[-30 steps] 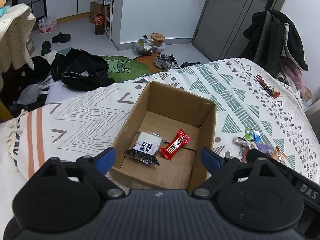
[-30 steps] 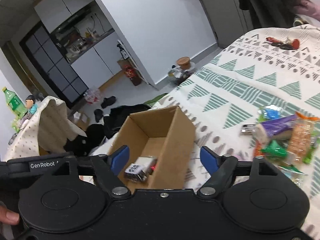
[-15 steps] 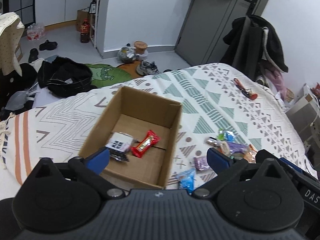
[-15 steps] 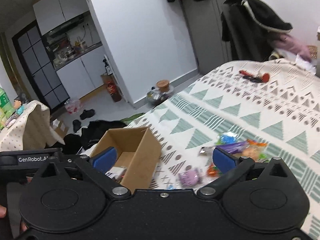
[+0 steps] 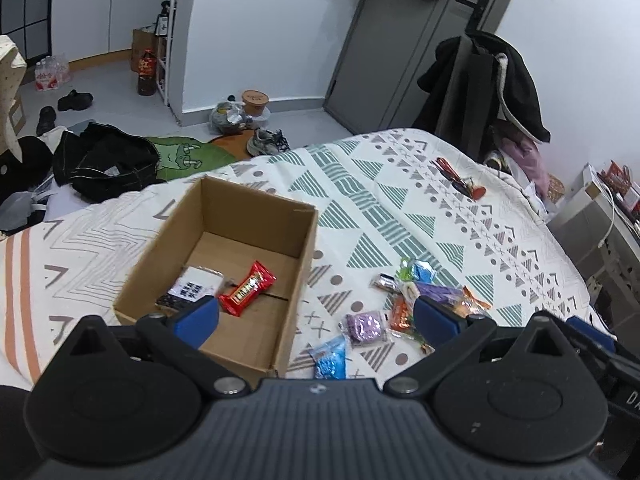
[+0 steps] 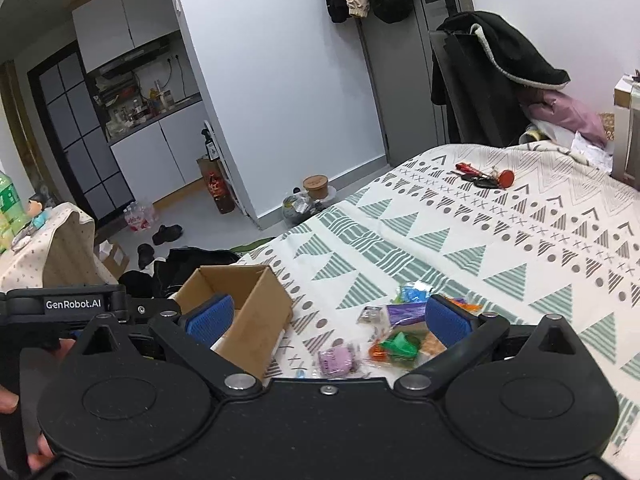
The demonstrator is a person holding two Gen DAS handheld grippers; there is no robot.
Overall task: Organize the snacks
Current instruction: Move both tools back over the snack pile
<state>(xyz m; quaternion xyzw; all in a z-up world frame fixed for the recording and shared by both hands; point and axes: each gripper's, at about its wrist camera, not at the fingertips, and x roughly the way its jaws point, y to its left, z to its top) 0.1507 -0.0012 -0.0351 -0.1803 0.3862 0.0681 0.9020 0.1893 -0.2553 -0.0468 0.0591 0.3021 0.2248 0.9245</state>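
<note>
Open rectangular cardboard box [image 5: 224, 256] sits on the patterned cloth bedspread [image 5: 400, 208]; inside lie a glossy red wrapper [image 5: 248, 288] and a black-and-white packet [image 5: 192, 288], partly hidden by a blue ribbed fingertip [image 5: 198, 320]. Crinkled foil snacks [image 5: 400, 304] lie just right of the box. Left gripper [image 5: 316, 320] and right gripper [image 6: 328, 316] both gape wide, holding nothing.

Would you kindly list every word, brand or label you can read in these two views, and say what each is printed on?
"GenRobot.AI": white label on the left gripper's body, seen in the right wrist view.
"D", cut off: right gripper's body, at the frame edge.
Red snack bar: lettering blurred.
Black-and-white packet: print unreadable.
Bottle label: too small.
</note>
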